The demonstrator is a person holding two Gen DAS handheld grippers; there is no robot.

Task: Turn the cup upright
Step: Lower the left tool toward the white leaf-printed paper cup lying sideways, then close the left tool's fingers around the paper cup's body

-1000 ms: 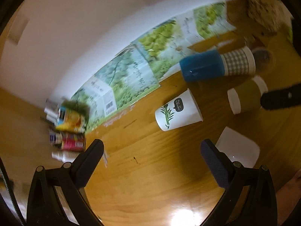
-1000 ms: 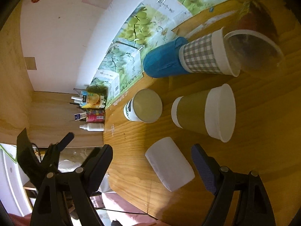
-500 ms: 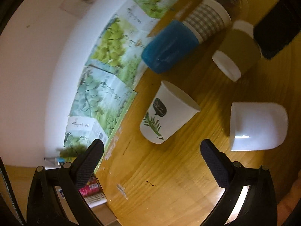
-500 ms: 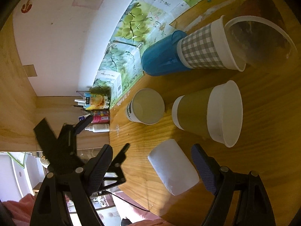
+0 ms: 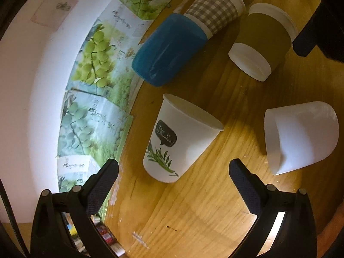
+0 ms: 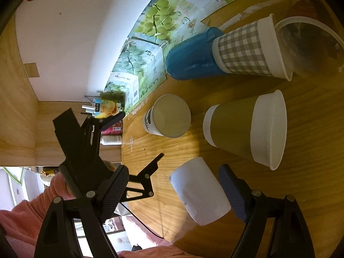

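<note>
A white paper cup with a leaf print (image 5: pixel 182 137) stands upside down on the wooden table (image 5: pixel 193 215), base up; in the right wrist view (image 6: pixel 168 119) its base faces me. My left gripper (image 5: pixel 172 182) is open, its fingers either side of the cup, just short of it. A plain white cup (image 5: pixel 298 135) stands upside down to the right. My right gripper (image 6: pixel 172 195) is open, and that white cup (image 6: pixel 200 191) sits between its fingers. The left gripper (image 6: pixel 101 150) shows at the left of the right wrist view.
An olive cup with white bands (image 5: pixel 262 43), a blue cup (image 5: pixel 169 49) nested with a checked cup (image 5: pixel 215 10), and a clear lid (image 6: pixel 309 43) stand behind. Grape-print boxes (image 5: pixel 96 86) line the wall. The table edge (image 6: pixel 137 215) is close below the right gripper.
My left gripper has rolled and moved in towards the leaf-print cup, which now sits larger between its fingers. My right gripper has closed in slightly on the plain white cup.
</note>
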